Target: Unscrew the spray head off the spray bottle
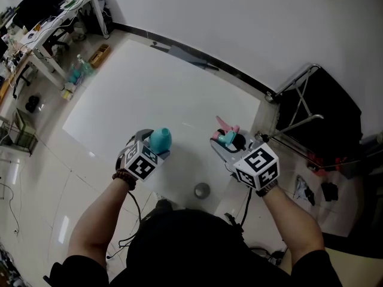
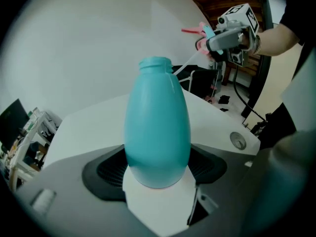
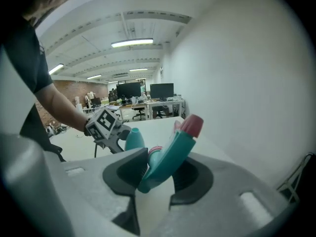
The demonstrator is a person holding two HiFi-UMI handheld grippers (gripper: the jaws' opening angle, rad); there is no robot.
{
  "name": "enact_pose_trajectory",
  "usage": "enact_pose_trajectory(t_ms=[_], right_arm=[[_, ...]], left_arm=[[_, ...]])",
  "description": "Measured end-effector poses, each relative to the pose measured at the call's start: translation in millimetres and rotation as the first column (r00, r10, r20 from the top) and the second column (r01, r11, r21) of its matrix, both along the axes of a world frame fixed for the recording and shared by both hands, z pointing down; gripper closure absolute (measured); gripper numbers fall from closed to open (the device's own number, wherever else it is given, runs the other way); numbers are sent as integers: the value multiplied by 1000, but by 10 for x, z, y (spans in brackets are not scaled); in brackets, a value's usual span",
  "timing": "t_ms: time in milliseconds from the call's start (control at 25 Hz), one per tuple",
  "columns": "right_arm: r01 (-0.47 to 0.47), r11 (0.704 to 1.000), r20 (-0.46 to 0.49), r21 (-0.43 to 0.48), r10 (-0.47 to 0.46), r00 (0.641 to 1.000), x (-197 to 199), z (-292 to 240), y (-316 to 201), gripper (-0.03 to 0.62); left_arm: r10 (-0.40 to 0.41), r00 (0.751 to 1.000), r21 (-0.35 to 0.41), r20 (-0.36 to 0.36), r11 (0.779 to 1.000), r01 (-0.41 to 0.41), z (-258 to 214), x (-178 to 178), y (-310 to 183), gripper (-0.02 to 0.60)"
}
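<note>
The teal spray bottle (image 1: 160,139) has no head on it; its open neck shows at the top in the left gripper view. My left gripper (image 1: 154,148) is shut on the bottle's (image 2: 158,132) lower body and holds it above the white table (image 1: 149,94). The spray head (image 1: 227,136), teal with a pink trigger and nozzle, is apart from the bottle, and my right gripper (image 1: 232,143) is shut on it. In the right gripper view the spray head (image 3: 170,154) lies tilted between the dark pads. A thin white dip tube (image 2: 185,64) hangs from the head toward the bottle.
A small round grey object (image 1: 202,190) lies on the table near its front edge. A black metal-framed rack (image 1: 317,109) stands beside the table at the right. Desks with monitors (image 1: 54,17) fill the far left of the room.
</note>
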State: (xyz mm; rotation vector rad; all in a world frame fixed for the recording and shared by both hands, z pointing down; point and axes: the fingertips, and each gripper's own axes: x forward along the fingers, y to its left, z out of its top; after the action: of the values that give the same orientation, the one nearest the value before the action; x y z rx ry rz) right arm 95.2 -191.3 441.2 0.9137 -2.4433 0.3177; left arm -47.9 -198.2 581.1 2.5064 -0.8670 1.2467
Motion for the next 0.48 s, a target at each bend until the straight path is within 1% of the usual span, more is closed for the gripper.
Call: enact_pose_trajectory(t_ms=[120,240,320,480], right_arm=[[-25,999,-78,40,28,997,-57,262,-67,470],[-33,997,-141,75,44,989,-122,489,-100,470],[-40,996,-159,83,53,986,-145,640,-118,470],[-61,996,-152,62,70,986,-174,912,-127,470]], left_arm=[[-25,999,-5,-41,1000,25,31,89,-7,176],[-22,998,-1,-53,1000,22,63,177,-3,175],[-17,999,5,-52,1000,18,91,226,-5,175],[-15,998,22,-55,1000,16,129,303,-23,175]])
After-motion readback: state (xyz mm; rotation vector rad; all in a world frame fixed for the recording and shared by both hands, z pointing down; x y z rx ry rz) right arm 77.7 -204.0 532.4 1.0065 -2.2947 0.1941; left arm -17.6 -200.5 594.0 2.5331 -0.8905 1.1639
